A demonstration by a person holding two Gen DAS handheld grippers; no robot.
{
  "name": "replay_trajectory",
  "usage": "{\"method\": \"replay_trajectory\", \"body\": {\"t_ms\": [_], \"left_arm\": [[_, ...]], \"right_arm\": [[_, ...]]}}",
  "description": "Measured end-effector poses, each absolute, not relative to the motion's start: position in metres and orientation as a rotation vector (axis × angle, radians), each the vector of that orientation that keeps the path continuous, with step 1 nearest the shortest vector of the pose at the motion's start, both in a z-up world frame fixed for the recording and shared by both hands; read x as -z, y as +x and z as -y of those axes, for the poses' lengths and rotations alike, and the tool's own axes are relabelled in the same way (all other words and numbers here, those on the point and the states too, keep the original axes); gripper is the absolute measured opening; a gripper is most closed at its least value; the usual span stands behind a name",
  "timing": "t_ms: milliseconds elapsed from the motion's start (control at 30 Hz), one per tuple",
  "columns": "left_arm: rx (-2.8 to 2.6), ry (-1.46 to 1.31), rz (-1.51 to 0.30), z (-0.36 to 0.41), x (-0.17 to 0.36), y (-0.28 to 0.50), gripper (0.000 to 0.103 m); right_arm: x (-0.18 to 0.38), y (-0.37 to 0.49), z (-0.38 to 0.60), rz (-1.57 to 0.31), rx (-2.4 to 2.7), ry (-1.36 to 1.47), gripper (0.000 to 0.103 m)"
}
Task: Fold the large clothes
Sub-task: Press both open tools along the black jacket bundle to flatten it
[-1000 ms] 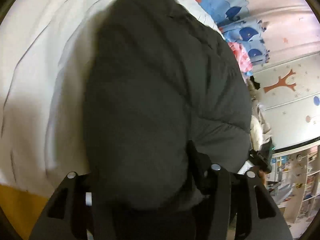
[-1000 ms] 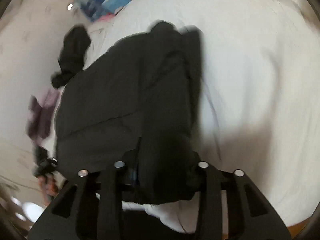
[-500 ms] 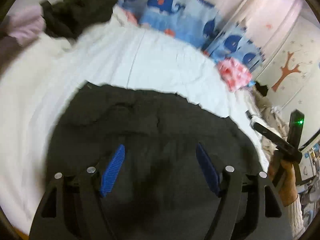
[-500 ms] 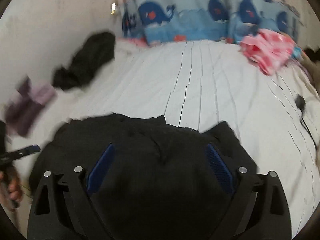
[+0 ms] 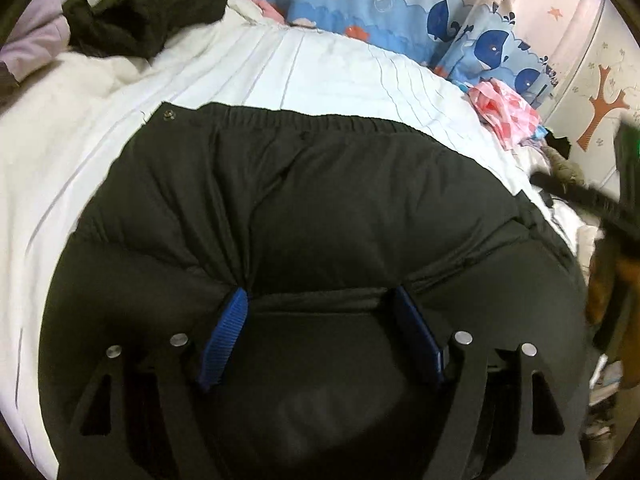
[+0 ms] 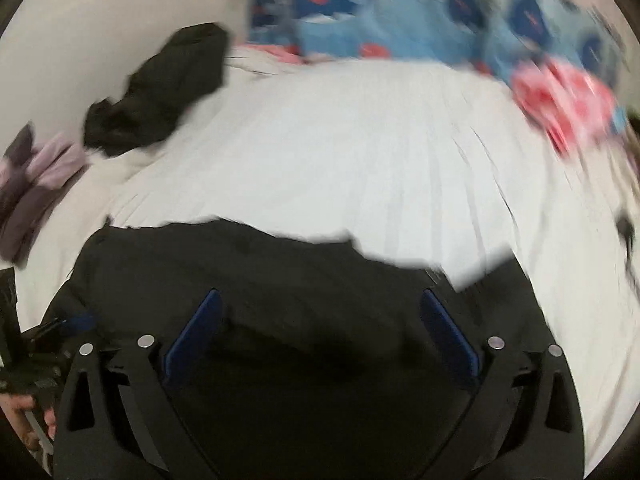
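A large black puffer jacket (image 5: 320,208) lies folded on the white bed (image 5: 328,68), with its elastic hem toward the far side. My left gripper (image 5: 320,300) is open, its blue-padded fingers (image 5: 226,332) resting on the jacket's near part without pinching it. In the blurred right wrist view the same jacket (image 6: 280,280) fills the lower half. My right gripper (image 6: 320,312) is open just above the jacket, with nothing between its blue pads (image 6: 448,332).
A crumpled black garment (image 5: 148,8) and a lilac one (image 5: 36,40) lie at the bed's far left. Whale-print pillows (image 5: 380,4) line the headboard. A pink patterned cloth (image 5: 504,112) lies at the far right. The other gripper (image 5: 580,196) shows at the right edge.
Both grippers let go of the jacket and opened. The jacket, held up a second ago, now lies on the bed. Both cameras have tilted up toward the headboard.
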State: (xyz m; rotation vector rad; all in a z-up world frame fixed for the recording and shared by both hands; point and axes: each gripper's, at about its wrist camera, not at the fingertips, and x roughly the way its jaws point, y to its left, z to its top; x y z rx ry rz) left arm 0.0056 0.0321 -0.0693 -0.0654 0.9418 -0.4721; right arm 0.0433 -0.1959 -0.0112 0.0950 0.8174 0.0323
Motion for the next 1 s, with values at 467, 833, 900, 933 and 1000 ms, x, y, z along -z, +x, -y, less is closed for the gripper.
{"method": "replay_trajectory", "body": {"t_ms": [467,833,900,933,1000], "left_arm": [[0.329,0.059,-0.788,-0.032,0.059,-0.023,0.086],[0.283,0.131,-0.736,-0.024,0.052,-0.031,0.092],[0.275,0.147,-0.727,-0.023,0.051,-0.032,0.092],[0.272,0.150,-0.721,-0.022,0.050,-0.033,0.092],[0.262,0.163,-0.701,-0.021,0.046,-0.036,0.092]], "right_arm": [[0.043,0.059,0.184,-0.955,-0.067,0.057,0.096],[0.082,-0.018,0.191,-0.954,-0.096,0.075,0.096],[0.078,-0.020,0.189,-0.974,-0.088,0.075,0.096],[0.076,-0.023,0.188,-0.978,-0.089,0.078,0.096],[0.071,-0.033,0.189,-0.980,-0.093,0.080,0.096]]}}
